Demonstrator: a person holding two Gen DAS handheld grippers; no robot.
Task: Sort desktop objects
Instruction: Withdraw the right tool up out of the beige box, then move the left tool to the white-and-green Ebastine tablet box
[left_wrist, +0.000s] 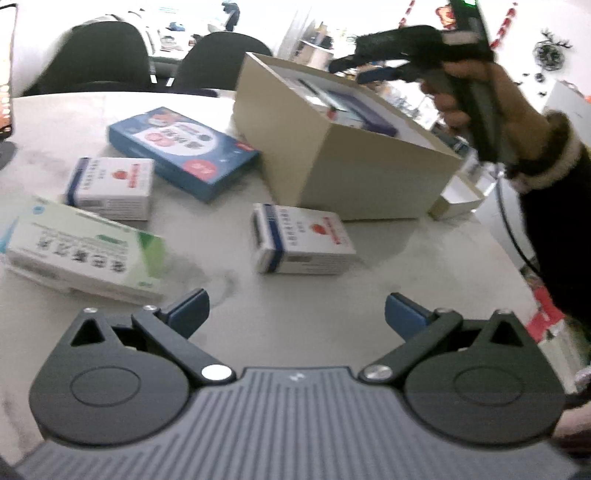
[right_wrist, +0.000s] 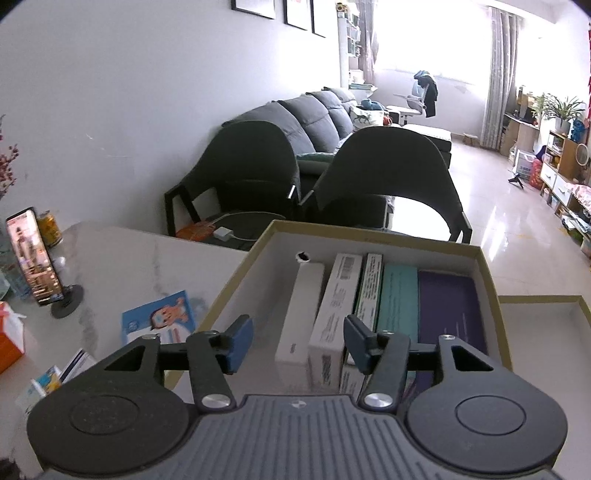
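While right tongs (right_wrist: 298, 345) hover parted and empty over the packed box (right_wrist: 373, 240), left tongs (left_wrist: 297, 314) wide open above table (left_wrist: 295, 280)

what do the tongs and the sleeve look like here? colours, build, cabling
Both tongs match: the left tongs and right tongs have blue pads on black linkage arms with silver pivot screws, two round black discs, and a grey ribbed body with a small logo. Seen from the left wrist, the right unit has a grey handle, a green light on top, and a black cable. Dark sleeve with a pale fleecy cuff.
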